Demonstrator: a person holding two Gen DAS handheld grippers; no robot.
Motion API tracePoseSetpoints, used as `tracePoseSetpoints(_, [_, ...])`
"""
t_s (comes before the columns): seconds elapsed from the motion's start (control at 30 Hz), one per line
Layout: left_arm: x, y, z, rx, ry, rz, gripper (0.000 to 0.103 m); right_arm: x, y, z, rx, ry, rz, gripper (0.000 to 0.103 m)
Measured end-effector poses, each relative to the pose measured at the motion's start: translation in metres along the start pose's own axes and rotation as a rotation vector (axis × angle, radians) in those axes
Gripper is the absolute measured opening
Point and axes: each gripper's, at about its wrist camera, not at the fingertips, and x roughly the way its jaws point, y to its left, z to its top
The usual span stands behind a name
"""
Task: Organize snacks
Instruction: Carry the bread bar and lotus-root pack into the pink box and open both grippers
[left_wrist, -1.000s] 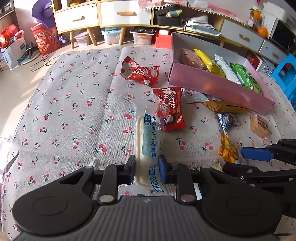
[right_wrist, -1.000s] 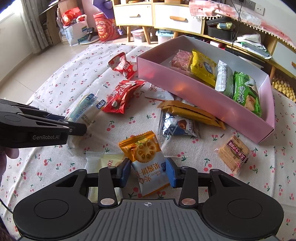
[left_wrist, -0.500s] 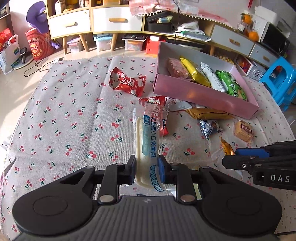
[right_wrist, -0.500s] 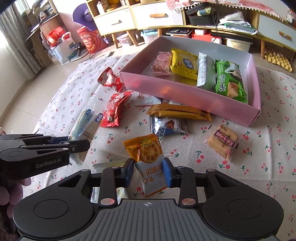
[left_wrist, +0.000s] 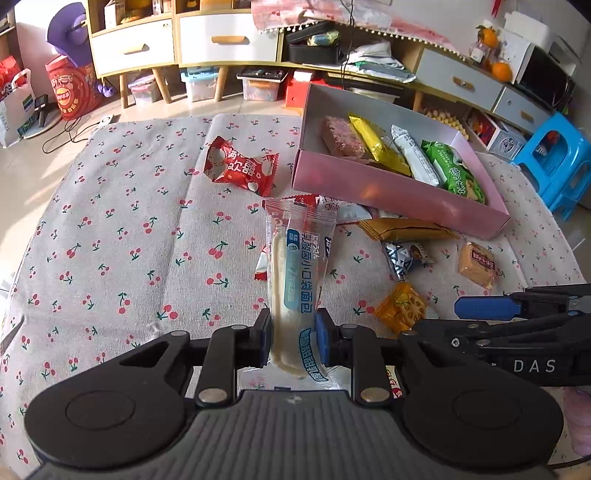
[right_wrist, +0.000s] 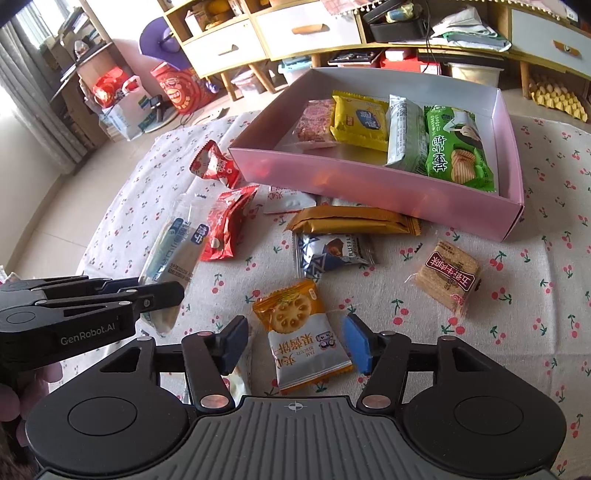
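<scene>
Cherry-print tablecloth (right_wrist: 517, 332) under pink box (right_wrist: 369, 184), scattered snack packets (right_wrist: 332, 251)

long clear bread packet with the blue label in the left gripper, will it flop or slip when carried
The long clear bread packet with the blue label probably stays fairly straight: gripped near one end by the left gripper, it juts out unbent. Its glossy film could slip.

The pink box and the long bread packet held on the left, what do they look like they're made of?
The pink box looks like thin glossy cardboard: flat folded walls, white inside, soft reflections on its front. The bread packet, clamped in the left hand-held gripper, looks like clear, shiny plastic film: the pale bread shows through, and the end seal is crimped.
</scene>
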Motion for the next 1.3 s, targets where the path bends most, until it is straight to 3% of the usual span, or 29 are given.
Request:
tracePoseSetpoints(0.23, [0.003, 0.0, -0.005, -0.001, 0.022, 0.005, 0.022, 0.021, 0.014, -0.01, -0.134, 0.012, -0.094, 0.057])
tracePoseSetpoints(0.33, [0.003, 0.0, -0.005, -0.002, 0.021, 0.004, 0.022, 0.018, 0.016, -0.011, -0.15, 0.013, -0.1, 0.04])
tracePoseSetpoints(0.5, [-0.002, 0.0, -0.002, -0.011, 0.009, -0.008, 0.022, 0.009, 0.009, -0.008, -0.072, 0.027, -0.064, 0.039])
tracePoseSetpoints(0.8, [-0.007, 0.002, 0.007, -0.067, -0.019, -0.008, 0.022, -0.033, -0.027, 0.009, 0.152, -0.046, 0.019, 0.039])
tracePoseSetpoints(1.07, [-0.003, -0.013, 0.042, 0.0, -0.049, -0.01, 0.022, -0.042, -0.059, 0.046, 0.263, -0.108, 0.002, 0.039])
tracePoseSetpoints(1.3, [0.018, -0.024, 0.084, 0.034, -0.108, 0.002, 0.022, -0.031, -0.067, 0.084, 0.27, -0.218, 0.022, 0.039])
